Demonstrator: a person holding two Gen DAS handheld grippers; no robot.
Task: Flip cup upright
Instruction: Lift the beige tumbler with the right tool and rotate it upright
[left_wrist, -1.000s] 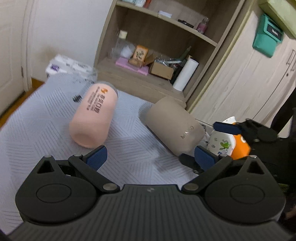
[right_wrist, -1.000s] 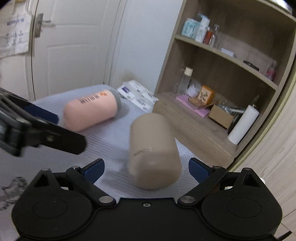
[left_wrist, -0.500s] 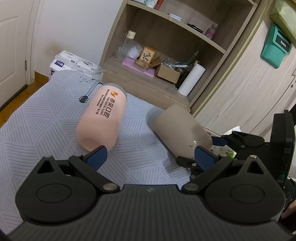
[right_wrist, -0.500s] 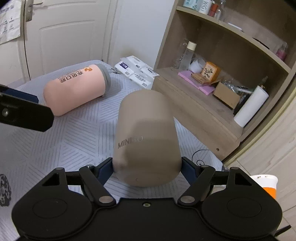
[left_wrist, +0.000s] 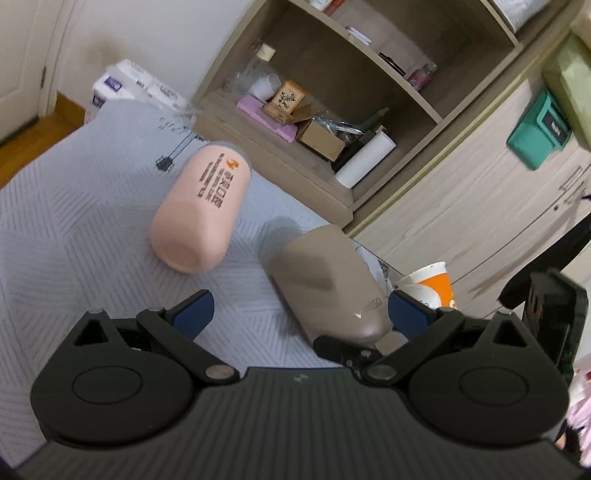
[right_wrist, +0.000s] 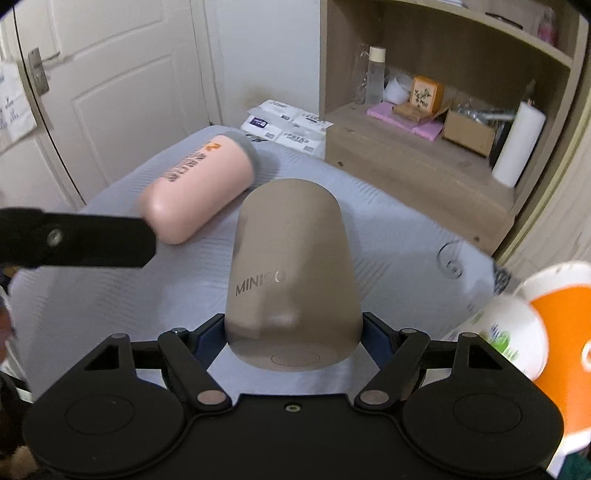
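**Taupe cup clamped at its base**

While the taupe cup (right_wrist: 291, 280) lies tilted on the grey patterned cloth (right_wrist: 399, 236), the right gripper (right_wrist: 293, 341) has its jaws closed on the cup's base end, a detail plain only in the right wrist view. From the left wrist view the same cup (left_wrist: 325, 284) sits just ahead of the left gripper (left_wrist: 299, 314), whose jaws stand wide apart around nothing. Beside it lies a pink cup (left_wrist: 201, 214) on its side. An orange-and-white paper cup (right_wrist: 550, 332) stands at the cloth's right edge.
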